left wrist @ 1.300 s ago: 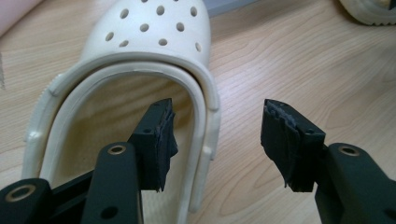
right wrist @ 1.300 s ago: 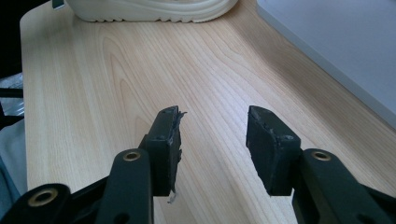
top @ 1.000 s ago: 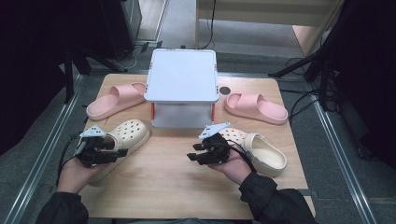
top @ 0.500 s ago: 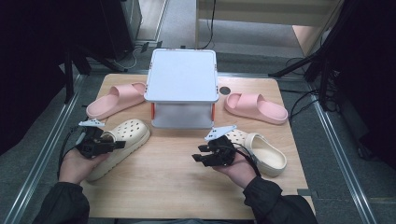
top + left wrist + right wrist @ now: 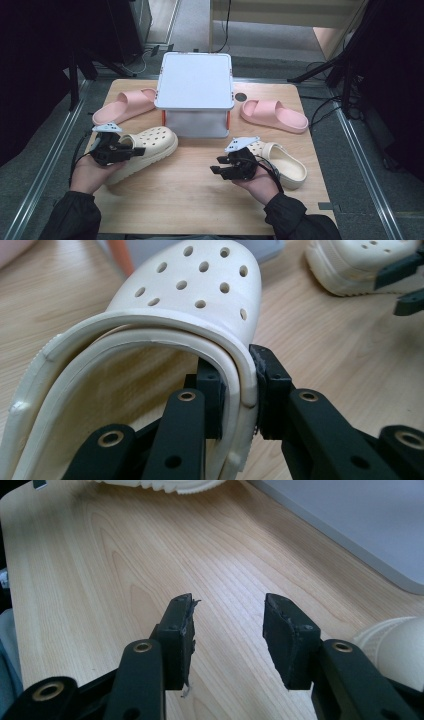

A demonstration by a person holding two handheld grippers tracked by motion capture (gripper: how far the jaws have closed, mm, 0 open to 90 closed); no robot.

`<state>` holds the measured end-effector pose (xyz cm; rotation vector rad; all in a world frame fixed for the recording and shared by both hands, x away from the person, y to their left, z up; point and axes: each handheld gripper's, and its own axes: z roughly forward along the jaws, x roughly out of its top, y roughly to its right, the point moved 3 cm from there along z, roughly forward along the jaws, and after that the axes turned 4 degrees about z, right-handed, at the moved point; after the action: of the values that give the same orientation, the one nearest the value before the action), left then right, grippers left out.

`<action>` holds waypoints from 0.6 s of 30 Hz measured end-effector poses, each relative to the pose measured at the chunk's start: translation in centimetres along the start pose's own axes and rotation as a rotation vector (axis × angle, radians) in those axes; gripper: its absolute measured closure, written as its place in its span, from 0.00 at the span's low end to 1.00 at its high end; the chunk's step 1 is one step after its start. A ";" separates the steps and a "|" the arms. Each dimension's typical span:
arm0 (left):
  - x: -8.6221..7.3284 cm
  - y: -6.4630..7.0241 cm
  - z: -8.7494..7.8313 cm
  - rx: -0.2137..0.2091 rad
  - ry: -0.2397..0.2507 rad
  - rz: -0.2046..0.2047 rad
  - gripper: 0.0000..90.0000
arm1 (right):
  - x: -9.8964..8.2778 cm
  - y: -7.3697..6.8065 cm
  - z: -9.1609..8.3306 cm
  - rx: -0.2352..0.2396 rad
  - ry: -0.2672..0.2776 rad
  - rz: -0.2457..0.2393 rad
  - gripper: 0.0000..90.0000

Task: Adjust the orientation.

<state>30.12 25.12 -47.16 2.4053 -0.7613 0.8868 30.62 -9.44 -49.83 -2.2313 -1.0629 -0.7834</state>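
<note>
The left claw (image 5: 131, 150) is clamped on the side wall of a cream perforated clog (image 5: 145, 150) that lies at about 8 o'clock on the bench (image 5: 200, 200). Its jaws have just been closing, and the left gripper view shows one pad inside the clog (image 5: 185, 305) and one outside, with the heel strap and rim pinched between them. The right claw (image 5: 216, 171) is at about 5 o'clock with its jaws apart and nothing between them. In the right gripper view that claw (image 5: 227, 617) hangs over bare wood.

A second cream clog (image 5: 282, 162) lies just beside the right hand (image 5: 260, 182), on its 3 o'clock side, partly covered by the gripper body. A white lidded box (image 5: 196, 82) stands at the middle of the bench toward 12 o'clock, just beyond the toes of both clogs. A pink slide (image 5: 125, 106) lies at 10 o'clock, against the box's left side, and another pink slide (image 5: 274, 115) lies at 2 o'clock, just beside the box. Between the two claws the bench is open wood.

The left gripper view gives the grip itself, which the high view hides under the hand. It also shows the other clog's toe (image 5: 350, 265) at its upper right. The right gripper view shows the box's lid edge (image 5: 360, 530) at the upper right and a ribbed cream sole (image 5: 165, 485) at the top.
</note>
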 end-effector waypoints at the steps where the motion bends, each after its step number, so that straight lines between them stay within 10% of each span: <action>1: 0.0 0.0 0.0 0.000 0.000 0.000 0.85 | 0.0 0.0 0.0 0.000 0.000 0.000 0.63; 18: 2.4 4.2 4.3 -0.107 -0.068 0.094 0.85 | -1.3 0.2 -1.2 -0.045 0.015 0.036 0.62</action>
<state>30.84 18.65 -47.53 2.3321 -0.9306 0.7826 29.85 -11.00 -49.97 -2.2720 -1.0043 -0.8146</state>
